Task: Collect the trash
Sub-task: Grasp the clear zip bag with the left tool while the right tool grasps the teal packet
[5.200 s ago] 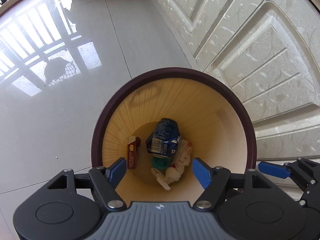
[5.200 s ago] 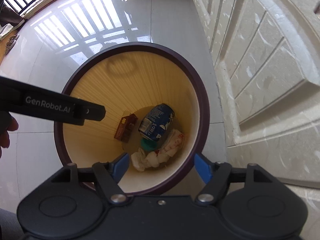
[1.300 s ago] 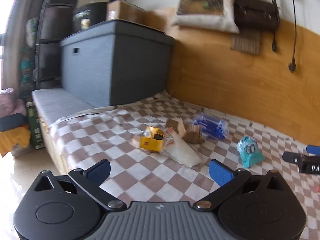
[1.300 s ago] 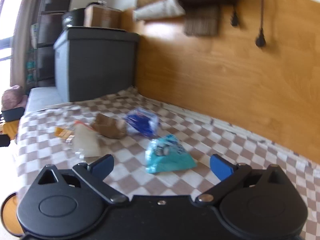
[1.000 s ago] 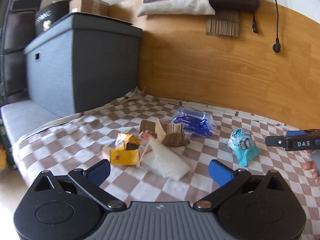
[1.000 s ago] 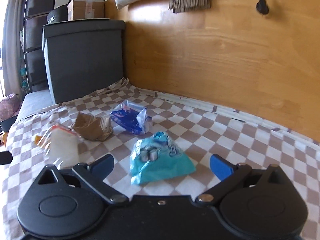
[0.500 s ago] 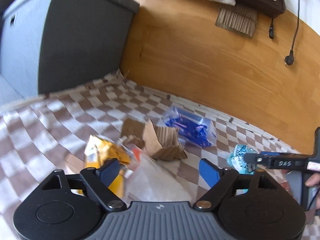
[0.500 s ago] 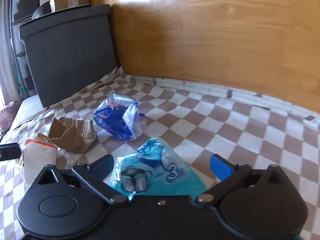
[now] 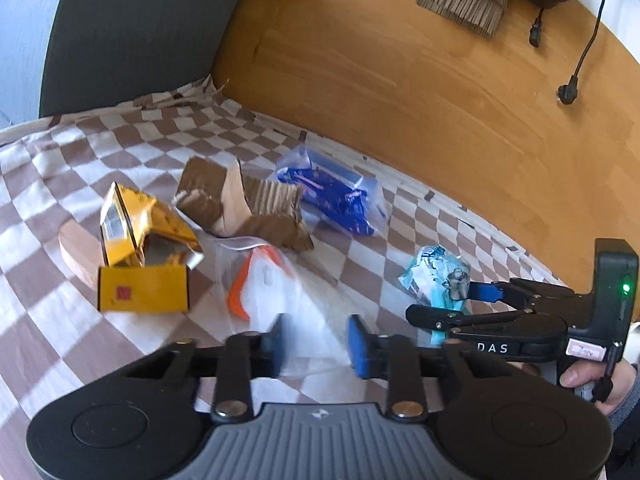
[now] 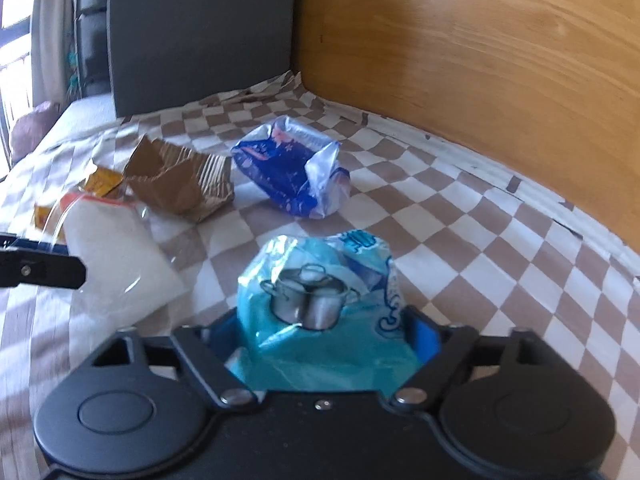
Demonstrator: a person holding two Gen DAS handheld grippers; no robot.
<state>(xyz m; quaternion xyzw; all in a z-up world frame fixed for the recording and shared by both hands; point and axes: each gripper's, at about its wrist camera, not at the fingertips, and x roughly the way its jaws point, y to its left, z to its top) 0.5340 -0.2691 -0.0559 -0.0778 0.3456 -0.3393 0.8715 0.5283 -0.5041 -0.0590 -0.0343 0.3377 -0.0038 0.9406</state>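
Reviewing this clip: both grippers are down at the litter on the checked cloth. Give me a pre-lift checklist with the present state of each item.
1. Clear plastic bag between the left hand-held gripper pads: ok, jaws closing.
2. Left pads pressing on that bag: cannot tell, motion blur.
3. Light blue packet between the right hand-held gripper pads: ok, jaws closing.
4. Right pads gripping the packet: cannot tell, contact hidden by the packet.
5. Yellow carton outside the left jaws: ok, it lies off to the side.
6. Torn cardboard and dark blue wrapper collected: not ok, both lie on the cloth.
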